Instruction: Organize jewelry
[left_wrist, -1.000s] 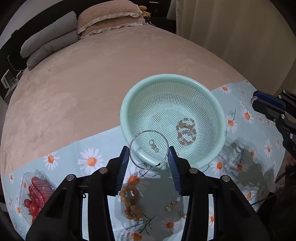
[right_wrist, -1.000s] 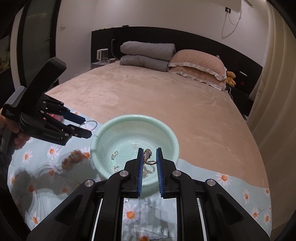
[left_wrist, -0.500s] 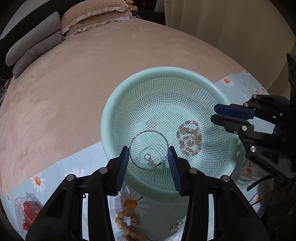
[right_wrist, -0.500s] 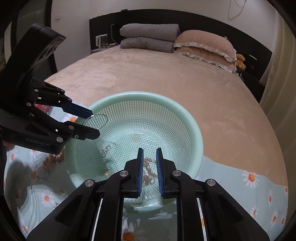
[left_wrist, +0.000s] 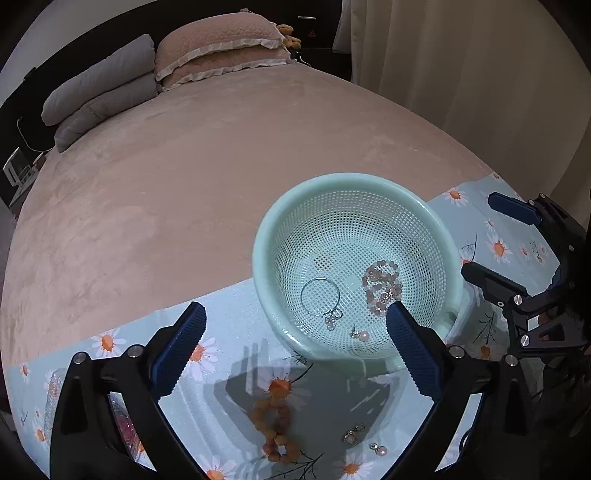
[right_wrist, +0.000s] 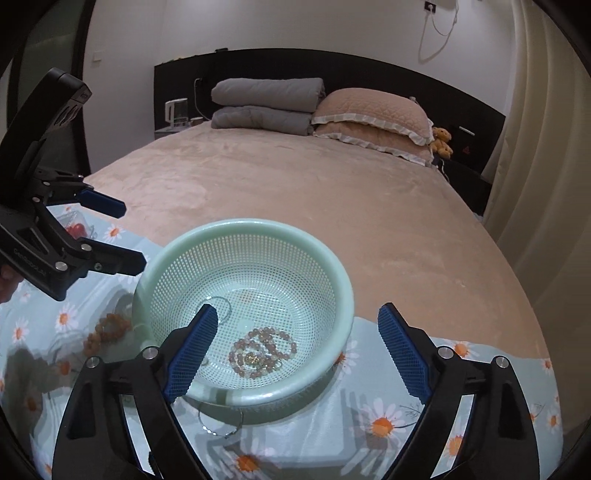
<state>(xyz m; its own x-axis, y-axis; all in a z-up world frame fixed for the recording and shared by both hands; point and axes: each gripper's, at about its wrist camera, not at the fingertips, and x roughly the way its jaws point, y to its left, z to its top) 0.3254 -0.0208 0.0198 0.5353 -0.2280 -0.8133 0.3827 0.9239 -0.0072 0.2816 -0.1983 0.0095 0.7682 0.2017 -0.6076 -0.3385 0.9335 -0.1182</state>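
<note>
Jewelry is lying inside the mint-green perforated plastic basket: a thin silver hoop bangle at 9 o'clock, a pink beaded bracelet at 3 o'clock. An orange beaded bracelet is lying on the daisy-print cloth. Left tool and right tool are both gaping, released.

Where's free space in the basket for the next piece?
The basket is bare along its far wall and left floor. The silver hoop, pink bead bracelet and pearl earring crowd the near and right floor.
</note>
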